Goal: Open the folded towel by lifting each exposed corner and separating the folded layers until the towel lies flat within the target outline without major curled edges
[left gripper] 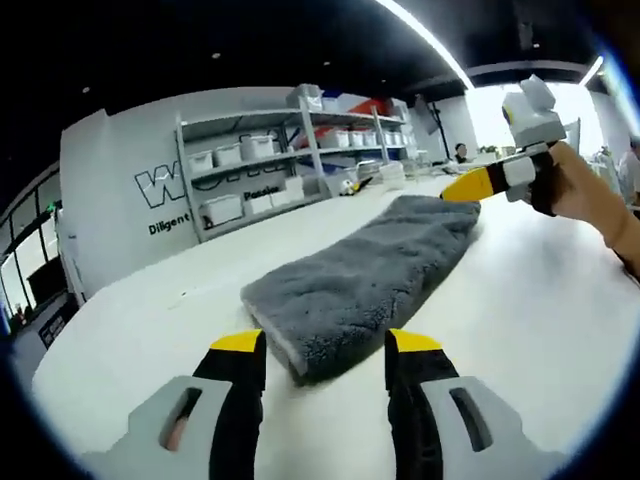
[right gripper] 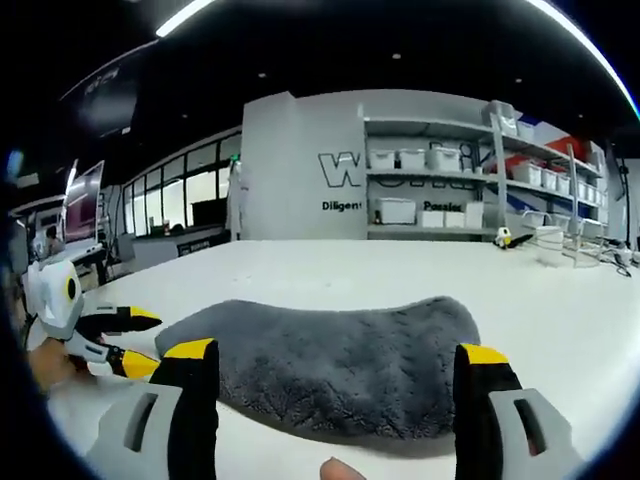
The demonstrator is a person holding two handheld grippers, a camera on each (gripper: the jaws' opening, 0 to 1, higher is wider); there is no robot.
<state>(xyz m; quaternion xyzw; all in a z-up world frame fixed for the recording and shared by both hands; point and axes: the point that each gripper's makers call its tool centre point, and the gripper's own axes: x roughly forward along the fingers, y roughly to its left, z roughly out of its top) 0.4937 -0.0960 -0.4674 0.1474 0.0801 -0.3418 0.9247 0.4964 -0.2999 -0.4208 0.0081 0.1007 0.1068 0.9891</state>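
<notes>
A grey folded towel (left gripper: 365, 275) lies on the white table (left gripper: 540, 300), stretching away from my left gripper (left gripper: 325, 345). That gripper is open, its yellow-tipped jaws standing on either side of the towel's near end. The right gripper (left gripper: 470, 187), held by a hand, hovers at the towel's far end. In the right gripper view the towel (right gripper: 335, 360) lies crosswise between the wide-open jaws of my right gripper (right gripper: 335, 352). The left gripper (right gripper: 135, 340) sits at the towel's left end, its jaws apart.
Metal shelves (left gripper: 290, 165) with white bins stand beyond the table against a lettered wall (right gripper: 345, 170). The same shelves (right gripper: 450, 195) are seen in the right gripper view. A person's hand (left gripper: 590, 200) holds the right gripper. A fingertip (right gripper: 340, 468) shows at the bottom edge.
</notes>
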